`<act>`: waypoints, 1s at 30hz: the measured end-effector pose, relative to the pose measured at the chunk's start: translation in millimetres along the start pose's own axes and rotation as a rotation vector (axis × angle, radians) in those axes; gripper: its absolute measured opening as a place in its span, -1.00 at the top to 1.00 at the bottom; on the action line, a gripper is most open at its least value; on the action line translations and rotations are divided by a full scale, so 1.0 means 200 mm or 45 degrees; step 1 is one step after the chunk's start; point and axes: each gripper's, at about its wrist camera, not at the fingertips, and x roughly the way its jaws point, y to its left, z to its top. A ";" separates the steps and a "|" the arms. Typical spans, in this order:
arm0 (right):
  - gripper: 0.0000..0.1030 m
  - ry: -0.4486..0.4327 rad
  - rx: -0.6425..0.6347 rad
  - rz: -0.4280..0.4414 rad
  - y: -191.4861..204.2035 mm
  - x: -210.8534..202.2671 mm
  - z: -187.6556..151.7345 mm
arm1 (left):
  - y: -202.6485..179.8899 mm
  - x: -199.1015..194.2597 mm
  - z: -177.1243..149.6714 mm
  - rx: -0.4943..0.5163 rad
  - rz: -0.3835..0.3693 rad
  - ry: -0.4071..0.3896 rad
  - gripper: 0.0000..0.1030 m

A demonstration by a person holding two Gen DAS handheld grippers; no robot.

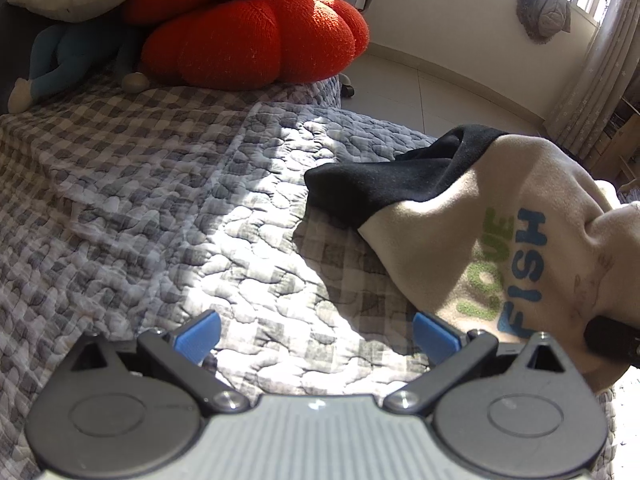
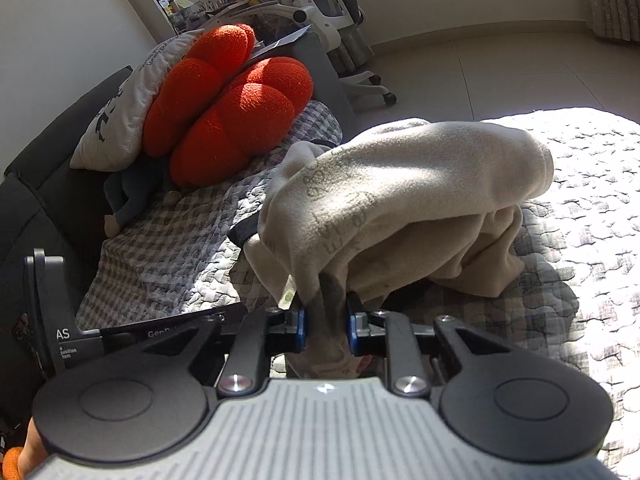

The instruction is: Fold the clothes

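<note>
A beige fleece garment (image 2: 420, 200) with a black sleeve (image 1: 384, 184) and "FISH" lettering (image 1: 524, 264) hangs lifted above the checked quilt (image 1: 160, 200). My right gripper (image 2: 326, 328) is shut on a bunched edge of the garment and holds it up; the rest drapes to the right onto the quilt. My left gripper (image 1: 316, 336) is open and empty, low over the quilt, with the garment just to its right. The black sleeve end rests on the quilt.
Red knitted cushions (image 1: 256, 44) and a white pillow (image 2: 128, 112) lie at the head of the bed, with a blue soft toy (image 1: 60, 60) beside them. A white office chair (image 2: 332, 16) stands on the tiled floor beyond. A curtain (image 1: 592, 80) hangs at right.
</note>
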 end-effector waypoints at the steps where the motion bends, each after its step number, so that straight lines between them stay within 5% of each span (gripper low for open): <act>1: 0.55 0.013 0.009 0.026 0.01 0.00 0.00 | 0.00 0.00 0.00 -0.003 -0.002 -0.004 -0.99; 12: 0.53 0.051 -0.033 0.059 0.07 -0.01 -0.02 | 0.01 -0.02 0.01 -0.029 -0.017 -0.019 -0.99; 15: 0.43 0.030 -0.035 0.020 0.06 -0.02 -0.01 | 0.01 -0.02 0.01 -0.029 -0.022 -0.019 -0.99; 20: -0.31 -0.028 -0.021 0.037 0.03 -0.07 0.00 | 0.00 -0.04 0.01 -0.039 -0.045 -0.034 -0.99; 30: -0.34 -0.104 0.062 -0.031 -0.06 -0.10 0.04 | -0.10 -0.11 0.00 0.019 -0.205 -0.098 -0.99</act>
